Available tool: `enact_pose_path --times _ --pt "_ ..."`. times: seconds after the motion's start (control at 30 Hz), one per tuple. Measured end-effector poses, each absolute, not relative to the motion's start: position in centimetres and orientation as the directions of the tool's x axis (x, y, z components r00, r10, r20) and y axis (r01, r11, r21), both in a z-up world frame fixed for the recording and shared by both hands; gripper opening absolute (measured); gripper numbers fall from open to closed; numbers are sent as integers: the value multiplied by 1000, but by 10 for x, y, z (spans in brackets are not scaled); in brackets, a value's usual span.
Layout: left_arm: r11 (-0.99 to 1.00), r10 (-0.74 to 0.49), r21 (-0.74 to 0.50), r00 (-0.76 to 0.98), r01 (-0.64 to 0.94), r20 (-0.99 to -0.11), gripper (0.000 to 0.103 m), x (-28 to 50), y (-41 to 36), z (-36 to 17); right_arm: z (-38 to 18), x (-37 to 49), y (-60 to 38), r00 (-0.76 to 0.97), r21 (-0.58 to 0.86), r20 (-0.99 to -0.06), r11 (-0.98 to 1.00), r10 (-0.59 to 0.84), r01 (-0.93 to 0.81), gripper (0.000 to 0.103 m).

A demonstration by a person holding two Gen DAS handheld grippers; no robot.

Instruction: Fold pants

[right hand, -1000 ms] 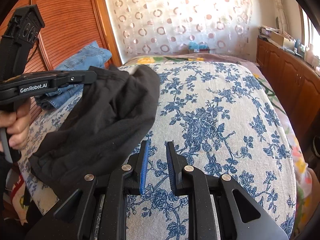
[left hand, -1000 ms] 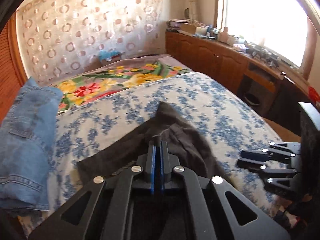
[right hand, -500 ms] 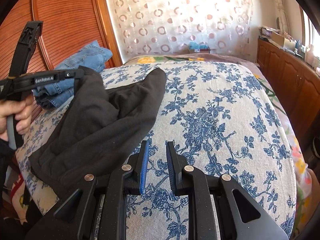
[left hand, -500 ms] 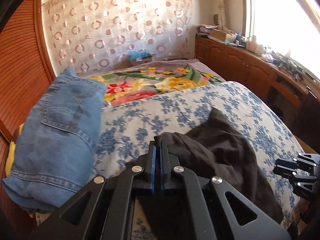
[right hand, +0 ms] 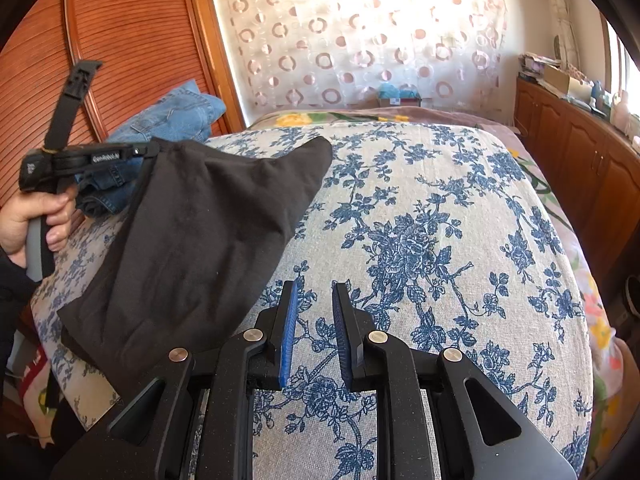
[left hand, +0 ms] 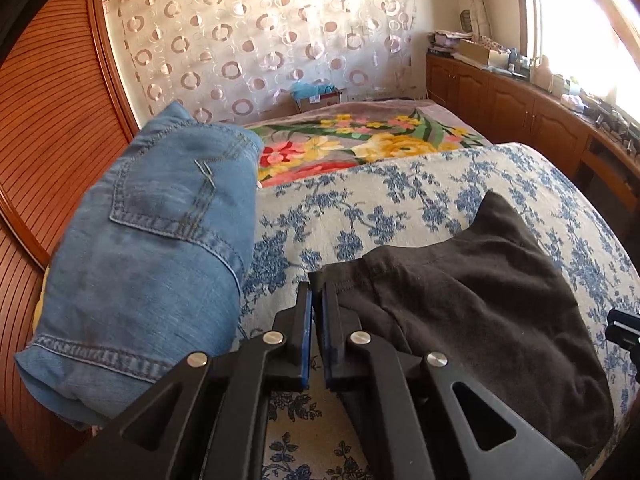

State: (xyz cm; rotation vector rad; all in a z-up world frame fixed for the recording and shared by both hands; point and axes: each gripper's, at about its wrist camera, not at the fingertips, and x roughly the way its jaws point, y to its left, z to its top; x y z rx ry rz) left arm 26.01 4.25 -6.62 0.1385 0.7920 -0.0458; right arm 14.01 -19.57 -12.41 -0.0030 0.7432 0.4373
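Blue-flowered cream bedspread [right hand: 440,240] covers the bed nearest both cameras. At the near edge, the right gripper [right hand: 314,328] hovers over bare bedspread, its blue-padded jaws slightly apart with nothing between them. The left gripper [left hand: 316,320], its jaws opening by only a sliver, pinches the hem of the dark charcoal cloth pants [left hand: 460,308], which lie in a rumpled fold on the bedspread's left part, one pointed corner reaching toward the bed's middle. Seen from the right wrist, a person's hand [right hand: 30,220] grips that tool's handle, lifting the pants' edge off the bed. Beside them sits a folded pair of light blue denim jeans [left hand: 152,248]. Farther on lies a bright flower-print blanket [left hand: 360,144], then a sheer curtain patterned with rings [left hand: 260,40]. Wooden cabinets [right hand: 580,160] line the window wall.
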Motion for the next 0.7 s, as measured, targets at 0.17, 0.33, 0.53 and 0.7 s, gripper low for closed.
enact_pose_path --times 0.17,0.33,0.53,0.7 --pt "990 -33 72 700 120 -714 29 254 40 -68 -124 140 -196 651 150 -655 910 384 -386 16" --pt "986 -101 24 702 165 -705 49 239 38 -66 -124 140 -195 651 149 -655 910 384 -386 16" --pt "977 -169 -20 705 214 -689 65 216 33 -64 -124 140 -195 651 149 -655 910 384 -386 16" --pt "971 -201 -43 708 235 -677 65 192 26 -69 -124 140 -195 652 149 -655 911 383 -385 16"
